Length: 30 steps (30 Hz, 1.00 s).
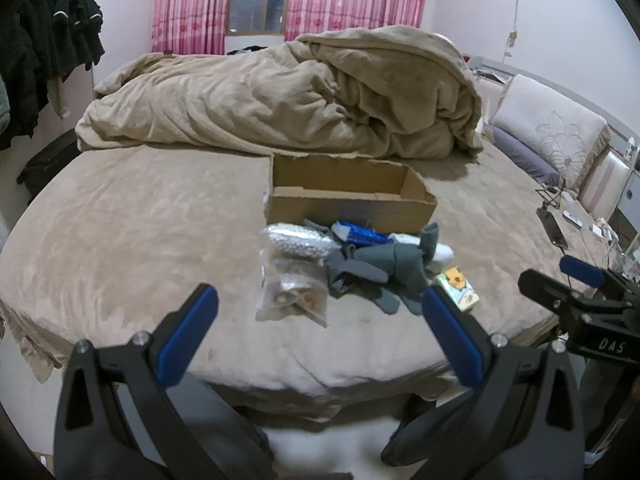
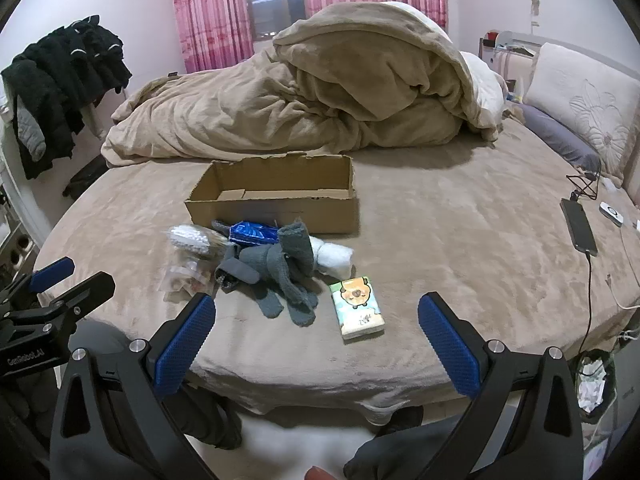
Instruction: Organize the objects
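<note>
An open, empty cardboard box (image 1: pixel 352 200) (image 2: pixel 280 204) sits on the bed. In front of it lies a small pile: grey gloves (image 1: pixel 380 272) (image 2: pixel 276 276), a blue packet (image 1: pixel 362 236) (image 2: pixel 252 233), a bag of white beads (image 1: pixel 300 240) (image 2: pixel 190 237), a clear bag of small items (image 1: pixel 292 292) (image 2: pixel 186 276), a white roll (image 1: pixel 440 254) (image 2: pixel 336 258) and a cartoon tissue pack (image 1: pixel 460 288) (image 2: pixel 358 306). My left gripper (image 1: pixel 320 304) (image 2: pixel 72 276) is open and empty, short of the pile. My right gripper (image 2: pixel 316 312) (image 1: pixel 560 276) is open and empty, near the tissue pack.
A rumpled beige duvet (image 1: pixel 300 88) (image 2: pixel 320 92) fills the far side of the bed. Pillows (image 2: pixel 584 104) lie at the right. A phone on a cable (image 2: pixel 578 224) lies near the right edge. Dark clothes (image 2: pixel 60 80) hang at the left. A waste bin (image 2: pixel 592 380) stands by the bed.
</note>
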{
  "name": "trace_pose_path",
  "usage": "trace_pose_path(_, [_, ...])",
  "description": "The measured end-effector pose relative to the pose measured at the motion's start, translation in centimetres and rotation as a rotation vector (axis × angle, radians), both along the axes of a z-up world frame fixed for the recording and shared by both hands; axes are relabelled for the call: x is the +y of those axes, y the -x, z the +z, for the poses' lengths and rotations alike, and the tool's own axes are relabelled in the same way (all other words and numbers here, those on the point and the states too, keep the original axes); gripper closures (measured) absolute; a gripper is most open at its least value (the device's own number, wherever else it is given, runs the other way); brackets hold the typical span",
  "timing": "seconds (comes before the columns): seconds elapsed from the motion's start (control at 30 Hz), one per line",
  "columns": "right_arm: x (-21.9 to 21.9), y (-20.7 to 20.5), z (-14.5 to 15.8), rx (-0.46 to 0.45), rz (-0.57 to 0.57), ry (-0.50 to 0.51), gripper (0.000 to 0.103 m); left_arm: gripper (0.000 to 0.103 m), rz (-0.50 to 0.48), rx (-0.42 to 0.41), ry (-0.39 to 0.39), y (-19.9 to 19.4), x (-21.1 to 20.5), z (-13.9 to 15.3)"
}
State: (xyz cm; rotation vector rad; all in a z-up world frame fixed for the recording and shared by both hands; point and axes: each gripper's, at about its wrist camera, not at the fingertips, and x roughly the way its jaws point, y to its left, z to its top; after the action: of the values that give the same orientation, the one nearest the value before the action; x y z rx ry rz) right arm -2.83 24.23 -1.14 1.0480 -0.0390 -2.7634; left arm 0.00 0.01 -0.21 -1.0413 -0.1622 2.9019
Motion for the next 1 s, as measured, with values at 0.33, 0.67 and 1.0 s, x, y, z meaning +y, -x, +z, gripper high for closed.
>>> trace_pose_path(0.33, [-0.03, 0.01, 0.05, -0.001, 0.0, 0.0, 0.0, 0.0, -0.005, -0.002, -0.003, 0.22, 0.06, -0.02])
trace_pose_path(0.67, [-0.16, 0.12, 0.28, 0.002, 0.0, 0.003, 0.0, 0.0, -0.007, 0.006, -0.006, 0.38, 0.29, 0.14])
trace_pose_path(1.0, [-0.21, 0.3, 0.4, 0.0, -0.004, 0.001, 0.0, 0.0, -0.016, 0.0, -0.014, 0.56, 0.33, -0.05])
